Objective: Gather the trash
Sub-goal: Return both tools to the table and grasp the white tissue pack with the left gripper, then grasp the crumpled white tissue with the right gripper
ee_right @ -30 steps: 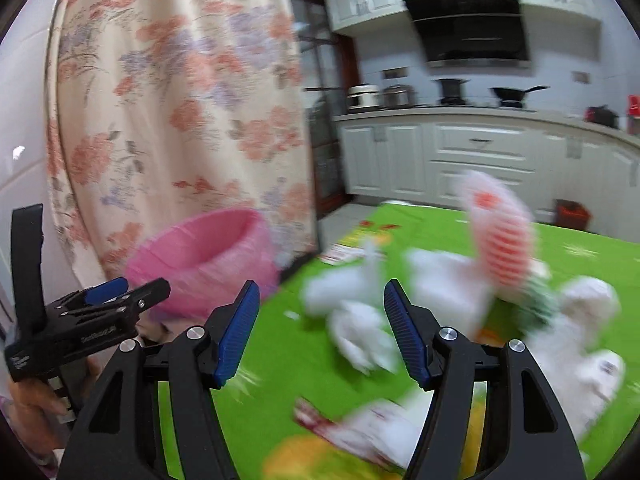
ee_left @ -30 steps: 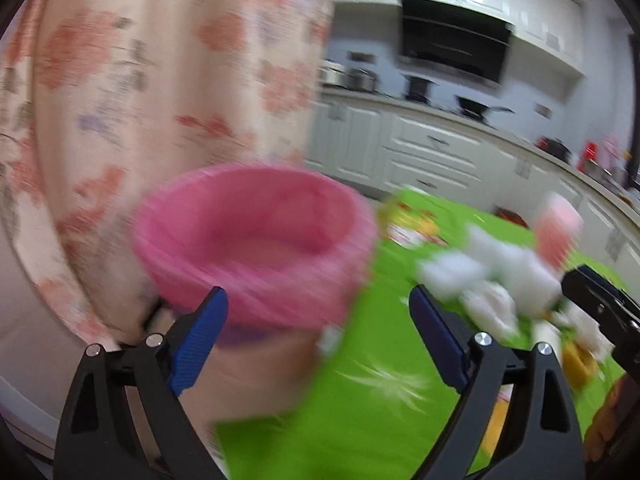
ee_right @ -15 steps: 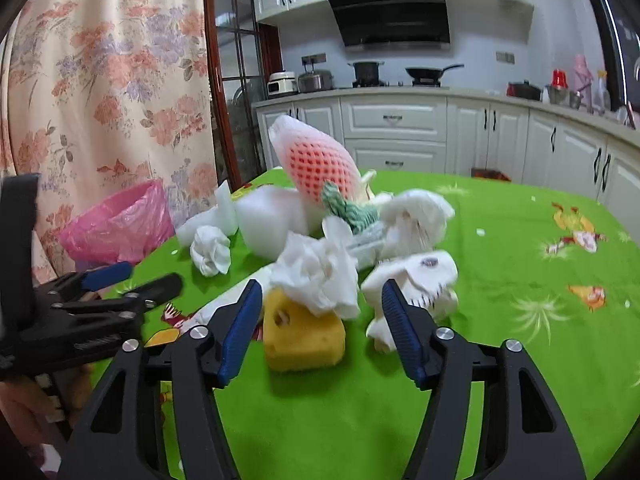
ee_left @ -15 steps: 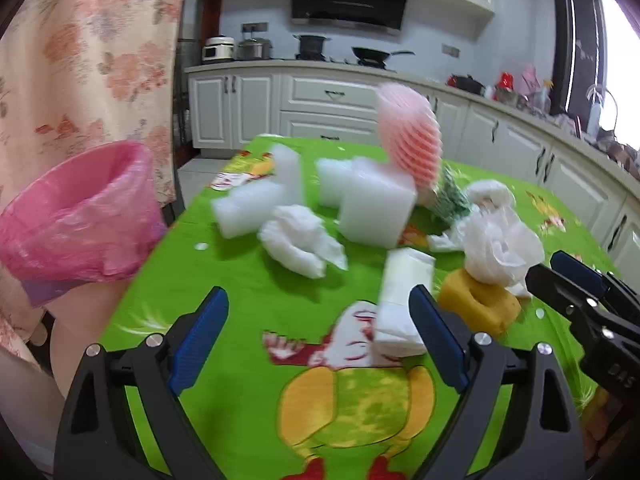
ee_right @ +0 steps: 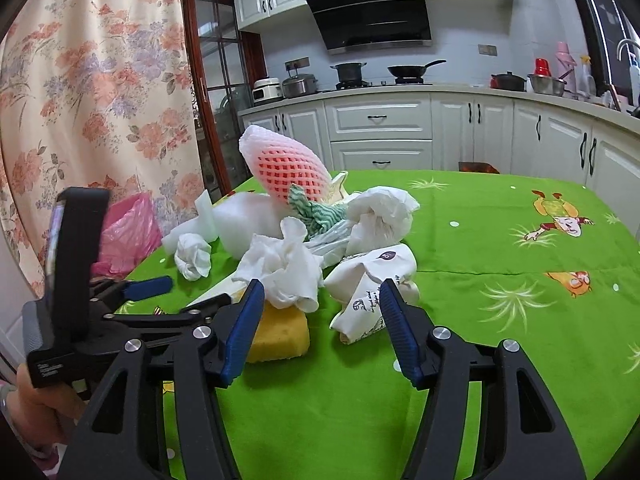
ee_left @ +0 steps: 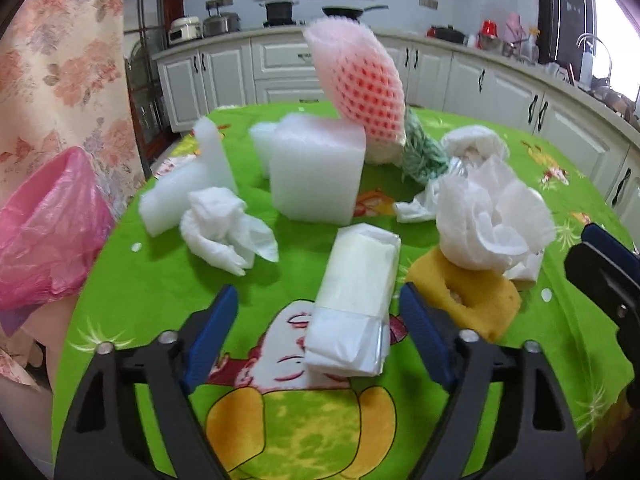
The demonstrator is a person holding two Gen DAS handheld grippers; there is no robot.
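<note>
The left tongs (ee_left: pixel 316 312), jaws closing but not yet touching, are set astride the folded white packet (ee_left: pixel 356 292) for pickup. The right tongs (ee_right: pixel 322 312) are held released before the printed wrapper (ee_right: pixel 370 288); the pink-lined bin (ee_left: pixel 48 232) waits beside the counter (ee_left: pixel 160 280).

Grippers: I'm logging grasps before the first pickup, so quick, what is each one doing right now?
Left gripper: closing around the wrapped white packet, pads not yet touching.
Right gripper: open, holding nothing, aimed at the crumpled printed wrapper.

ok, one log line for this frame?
left tongs: closing around wrapped white pack, no contact | right tongs: open, empty | pink bin bag: table edge
</note>
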